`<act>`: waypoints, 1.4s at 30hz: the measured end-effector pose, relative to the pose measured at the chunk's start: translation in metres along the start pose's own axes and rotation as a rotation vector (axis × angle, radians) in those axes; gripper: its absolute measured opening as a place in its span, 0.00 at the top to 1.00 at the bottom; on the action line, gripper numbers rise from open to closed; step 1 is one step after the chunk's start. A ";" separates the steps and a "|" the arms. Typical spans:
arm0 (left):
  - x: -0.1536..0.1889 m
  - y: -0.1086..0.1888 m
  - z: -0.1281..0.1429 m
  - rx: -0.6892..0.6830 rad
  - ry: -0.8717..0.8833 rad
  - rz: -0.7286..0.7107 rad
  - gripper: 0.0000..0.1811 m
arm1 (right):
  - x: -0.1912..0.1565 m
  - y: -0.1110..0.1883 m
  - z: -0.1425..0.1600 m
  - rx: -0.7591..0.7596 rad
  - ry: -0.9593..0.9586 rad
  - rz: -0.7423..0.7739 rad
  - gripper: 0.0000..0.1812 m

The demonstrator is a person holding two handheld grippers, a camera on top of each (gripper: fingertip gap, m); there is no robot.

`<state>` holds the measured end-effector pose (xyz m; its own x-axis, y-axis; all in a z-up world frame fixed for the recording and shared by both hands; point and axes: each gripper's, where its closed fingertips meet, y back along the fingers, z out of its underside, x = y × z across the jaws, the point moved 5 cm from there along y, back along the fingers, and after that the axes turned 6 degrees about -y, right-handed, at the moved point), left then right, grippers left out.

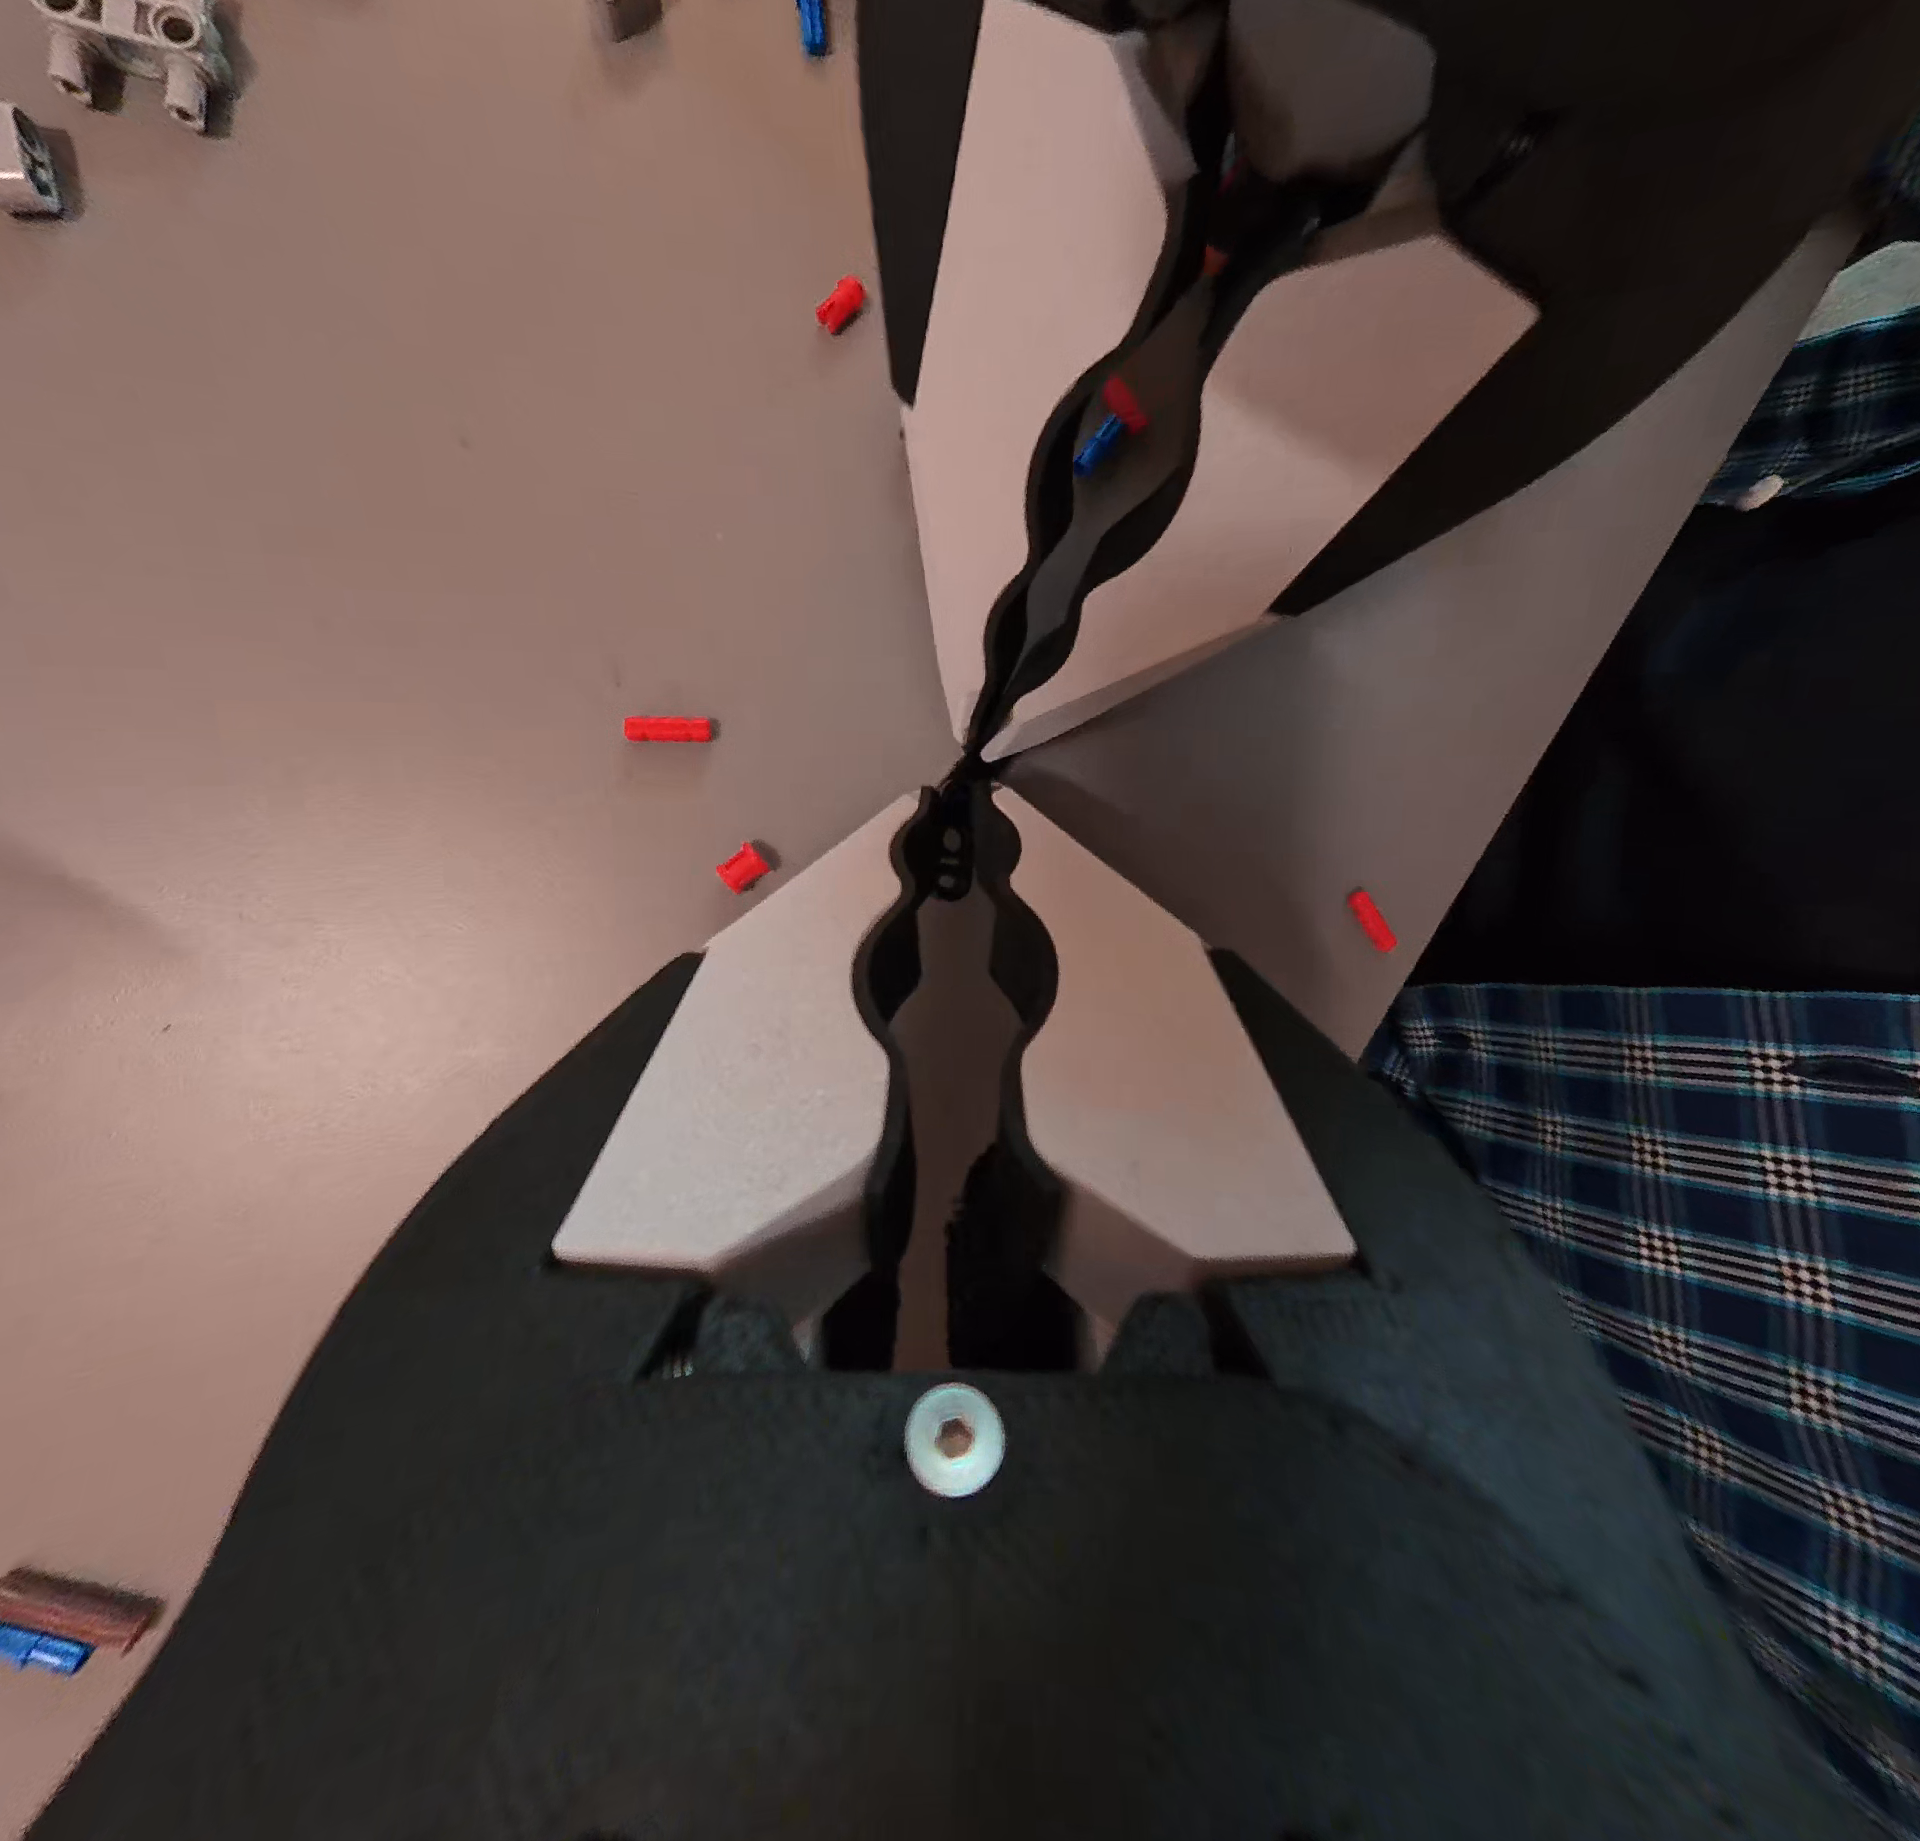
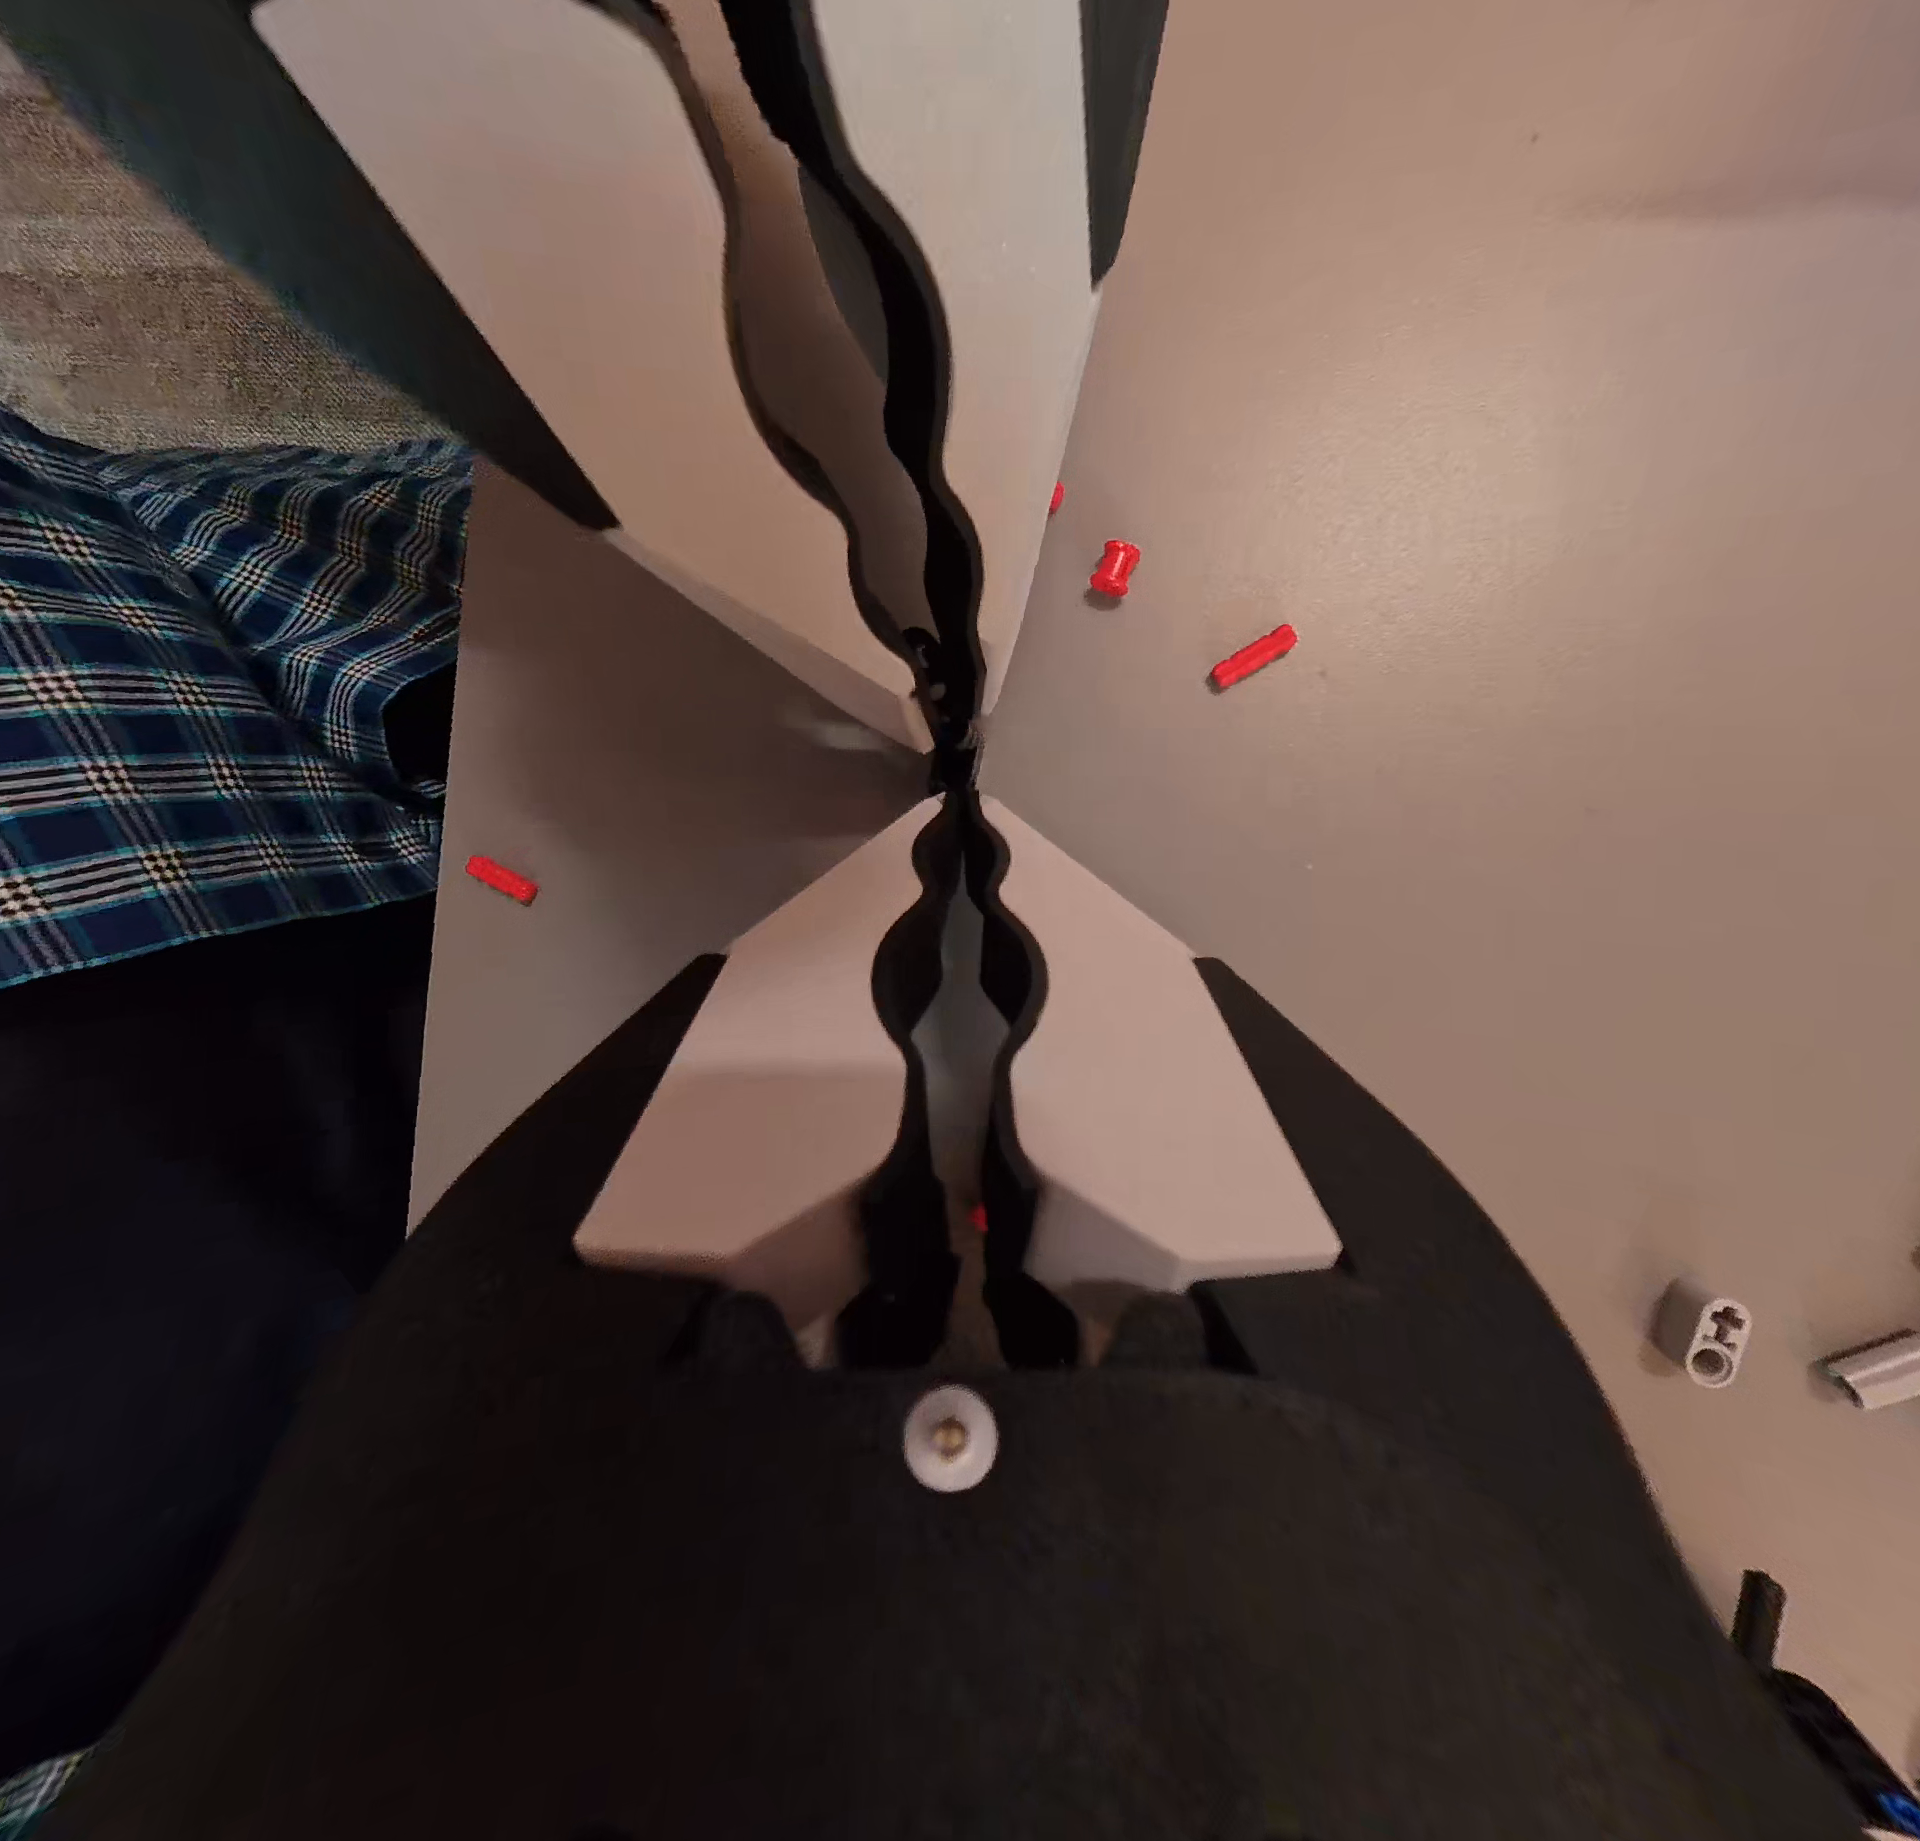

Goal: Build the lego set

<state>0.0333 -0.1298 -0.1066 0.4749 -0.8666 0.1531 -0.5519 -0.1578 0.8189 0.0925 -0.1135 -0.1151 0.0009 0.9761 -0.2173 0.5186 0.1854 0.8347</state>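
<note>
Two grippers met tip to tip above the beige table (image 1: 312,544). Left gripper (image 1: 961,815) was clamped on a small black lego piece (image 1: 951,846); right gripper (image 2: 956,804) was pinched together at that same piece. Red pins, such as a long one (image 1: 668,728), lay scattered nearby, grey connectors (image 1: 125,25) farther off.

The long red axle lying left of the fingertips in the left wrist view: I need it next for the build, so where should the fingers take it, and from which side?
Judging by its pose, grip the long red axle at mid-length, coming straight down from above. It lies flat on the table, slim and straight, so one finger should go on each long side. Both ends then stay free for insertion.
</note>
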 end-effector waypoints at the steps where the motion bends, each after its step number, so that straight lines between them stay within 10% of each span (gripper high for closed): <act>1: -0.001 0.000 0.000 0.015 0.011 0.015 0.96 | 0.000 0.000 0.000 0.008 0.003 0.002 1.00; 13: -0.003 0.003 0.004 0.160 0.112 0.085 0.98 | 0.000 0.000 0.001 0.021 0.007 -0.009 1.00; 42: -0.004 0.003 -0.001 -0.007 -0.077 0.104 1.00 | -0.001 -0.002 0.002 0.050 0.016 -0.044 1.00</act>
<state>0.0299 -0.1263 -0.1040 0.3611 -0.9119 0.1950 -0.5906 -0.0618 0.8046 0.0931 -0.1153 -0.1169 -0.0365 0.9688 -0.2452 0.5603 0.2230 0.7977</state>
